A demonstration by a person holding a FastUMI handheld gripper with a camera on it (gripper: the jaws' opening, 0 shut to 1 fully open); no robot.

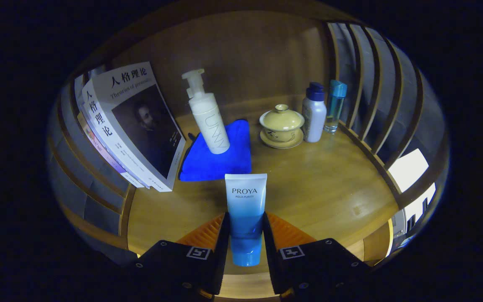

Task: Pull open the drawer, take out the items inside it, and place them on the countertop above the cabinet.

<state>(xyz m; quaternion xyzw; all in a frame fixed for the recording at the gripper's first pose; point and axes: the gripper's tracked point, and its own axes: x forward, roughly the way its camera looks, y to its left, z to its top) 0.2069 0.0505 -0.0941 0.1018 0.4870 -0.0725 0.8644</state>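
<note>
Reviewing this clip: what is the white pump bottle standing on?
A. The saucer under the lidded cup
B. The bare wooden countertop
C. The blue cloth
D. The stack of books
C: the white pump bottle stands upright on the blue cloth, beyond the blue tube that the gripper has clamped between its fingers.

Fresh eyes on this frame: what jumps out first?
The blue tube, clamped between the gripper fingers over the wooden countertop. Just beyond it, a white pump bottle stands on a bright blue cloth, with leaning books beside them.
</note>
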